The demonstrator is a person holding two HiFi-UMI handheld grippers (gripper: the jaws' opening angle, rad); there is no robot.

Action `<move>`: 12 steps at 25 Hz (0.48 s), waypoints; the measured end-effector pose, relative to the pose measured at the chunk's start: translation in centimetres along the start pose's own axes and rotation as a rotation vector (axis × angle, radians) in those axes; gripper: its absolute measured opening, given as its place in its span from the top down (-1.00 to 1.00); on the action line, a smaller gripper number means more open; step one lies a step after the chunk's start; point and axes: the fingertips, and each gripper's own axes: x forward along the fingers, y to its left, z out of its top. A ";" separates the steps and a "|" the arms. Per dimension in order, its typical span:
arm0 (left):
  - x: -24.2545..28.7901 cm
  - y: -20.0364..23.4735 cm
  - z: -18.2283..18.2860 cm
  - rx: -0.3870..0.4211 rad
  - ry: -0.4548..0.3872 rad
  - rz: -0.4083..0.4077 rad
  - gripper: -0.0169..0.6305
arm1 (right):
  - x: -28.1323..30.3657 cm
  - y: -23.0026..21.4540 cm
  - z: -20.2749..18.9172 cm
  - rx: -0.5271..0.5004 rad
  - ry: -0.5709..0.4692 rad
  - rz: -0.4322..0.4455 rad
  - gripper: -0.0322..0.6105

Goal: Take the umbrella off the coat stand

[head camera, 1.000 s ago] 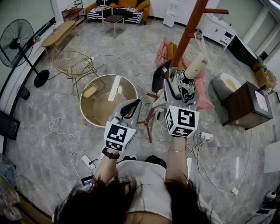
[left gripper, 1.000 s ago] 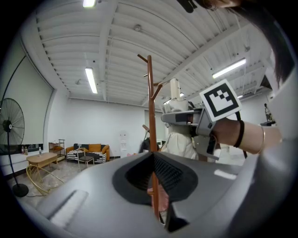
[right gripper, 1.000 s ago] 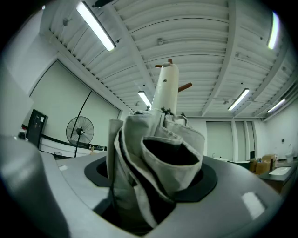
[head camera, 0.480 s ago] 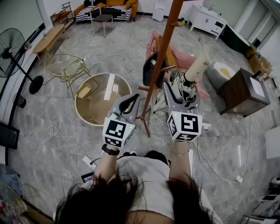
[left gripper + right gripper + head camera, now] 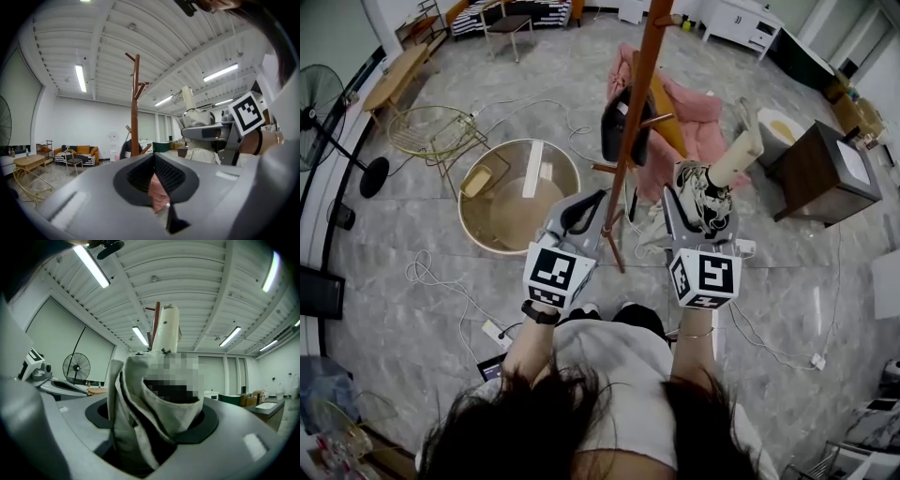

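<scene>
Right gripper (image 5: 157,427) fingers (image 5: 243,437) are spread pretty wide and clamped round the folded umbrella (image 5: 140,394), gripping its cloth; the cream handle (image 5: 166,329) pokes up past them; left gripper (image 5: 154,176) fingers are pressed together on nothing; umbrella hangs just right of the brown coat stand (image 5: 630,131), clear of it.

Looking steeply down past a brown coat stand (image 5: 630,141). Just right of it, close but not touching: right gripper (image 5: 703,210) clamped on a folded cream umbrella (image 5: 701,187), pale handle poking up and away. Just left of the pole: left gripper (image 5: 591,202), nothing in it. Black bag (image 5: 619,127) hanging on the stand, pink cloth (image 5: 694,108) heaped behind. Round glass table (image 5: 467,220) and wire chair (image 5: 431,131) off left, dark cabinet (image 5: 820,178) far right. Cables (image 5: 420,272) snaking round the base.
</scene>
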 end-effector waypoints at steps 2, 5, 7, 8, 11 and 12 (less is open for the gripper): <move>-0.2 0.0 -0.3 -0.006 0.006 0.001 0.77 | -0.3 0.1 -0.8 -0.007 0.016 0.003 -0.16; -0.5 0.1 -0.8 -0.016 0.009 -0.001 0.77 | -0.8 0.4 -2.1 0.003 0.034 0.005 -0.16; -0.5 0.2 -1.1 -0.018 0.011 -0.002 0.77 | -1.2 0.3 -3.2 0.011 0.047 0.002 -0.16; -0.6 0.3 -1.3 -0.018 0.014 0.000 0.77 | -1.3 0.4 -3.8 0.013 0.057 0.003 -0.16; -0.8 0.9 -1.8 -0.027 0.016 0.008 0.77 | -1.5 0.8 -5.6 0.010 0.094 0.015 -0.16; -0.9 1.0 -1.9 -0.031 0.015 0.006 0.77 | -1.6 1.0 -6.1 0.008 0.105 0.019 -0.16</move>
